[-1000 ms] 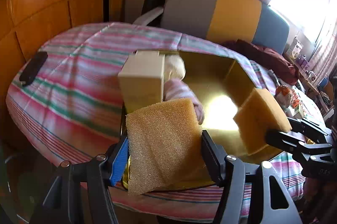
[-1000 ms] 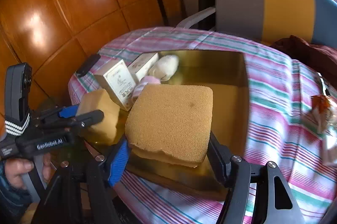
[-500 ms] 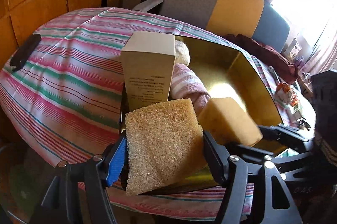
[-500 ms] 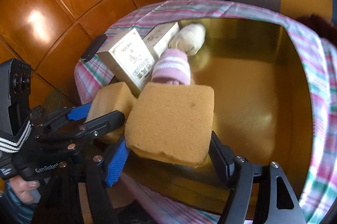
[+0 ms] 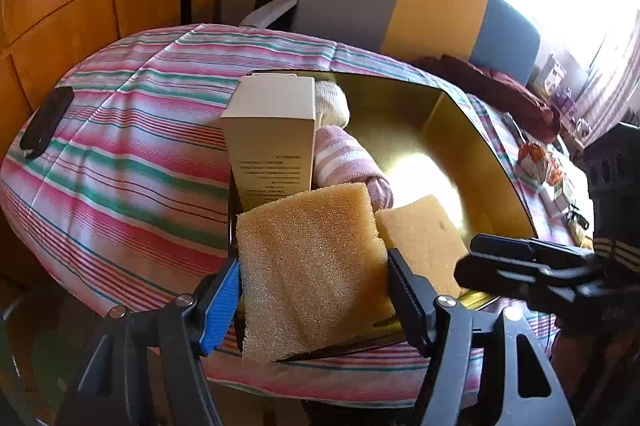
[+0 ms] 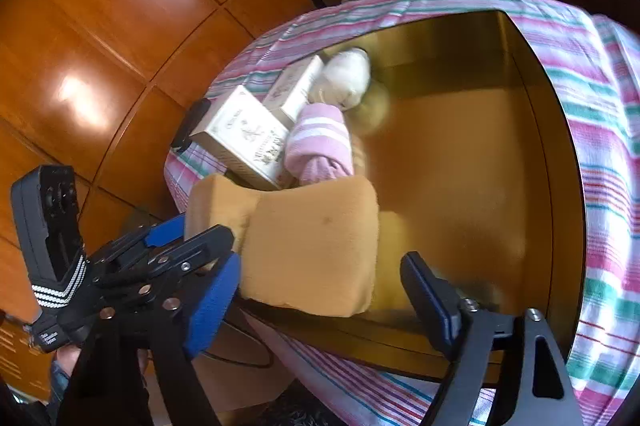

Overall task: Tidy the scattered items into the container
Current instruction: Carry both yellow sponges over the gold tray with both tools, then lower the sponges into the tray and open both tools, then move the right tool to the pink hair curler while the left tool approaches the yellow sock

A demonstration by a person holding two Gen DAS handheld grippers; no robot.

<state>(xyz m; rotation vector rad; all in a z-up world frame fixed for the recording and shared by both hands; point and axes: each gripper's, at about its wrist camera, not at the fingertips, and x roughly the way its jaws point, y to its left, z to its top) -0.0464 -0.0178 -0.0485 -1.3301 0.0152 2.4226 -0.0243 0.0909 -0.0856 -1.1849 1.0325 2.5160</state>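
Here the left tongs (image 5: 314, 274) clench one sponge (image 5: 308, 266) over the gold tray's (image 6: 560, 154) near corner; the right tongs (image 6: 320, 290) gape, their sponge (image 6: 316, 246) freed beside it. Dropped carelessly, either may tumble off the rim.

Two sponges: one coarse sponge (image 5: 308, 266), one smooth sponge (image 6: 316, 246). Two cream boxes: near box (image 6: 244, 134), far box (image 6: 298, 88). Two rolled socks: pink sock (image 6: 318, 142), white sock (image 6: 346, 74). One gold container (image 6: 560, 162). One dark remote (image 5: 46, 122).
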